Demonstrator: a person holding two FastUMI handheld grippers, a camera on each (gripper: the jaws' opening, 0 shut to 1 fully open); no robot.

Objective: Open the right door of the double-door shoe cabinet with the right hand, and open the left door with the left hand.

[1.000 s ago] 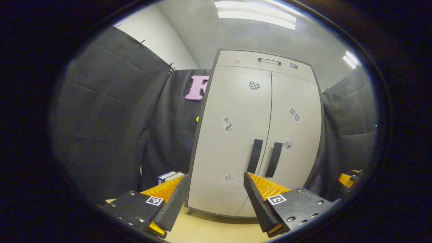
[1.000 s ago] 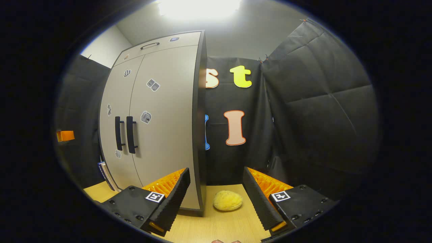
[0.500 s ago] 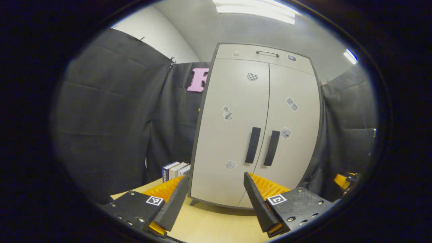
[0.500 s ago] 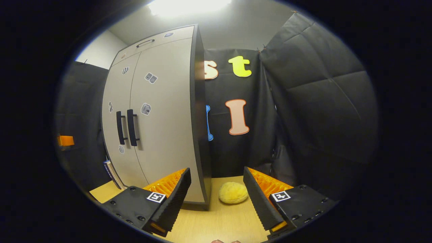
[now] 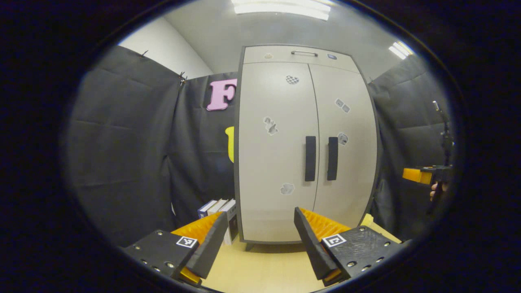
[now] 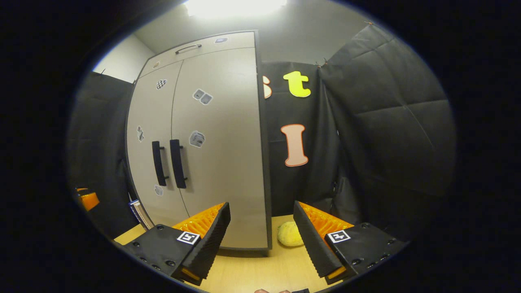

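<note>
Shoe cabinet stands upright on the wooden table, both doors flush shut. Left door and right door meet at the centre seam; left handle and right handle are vertical bars just beside each other at mid height. Small stickers are scattered on both doors, too small to read. No legible brand anywhere.

Left gripper is released, jaws spread wide, nothing between them, well apart from the cabinet and facing it roughly square-on. Right gripper is likewise spread and empty, aimed at the cabinet's right edge; doors sit to its left.

Books stand beside the cabinet's left side. Yellow sponge lies on the table by the right rear corner.
</note>
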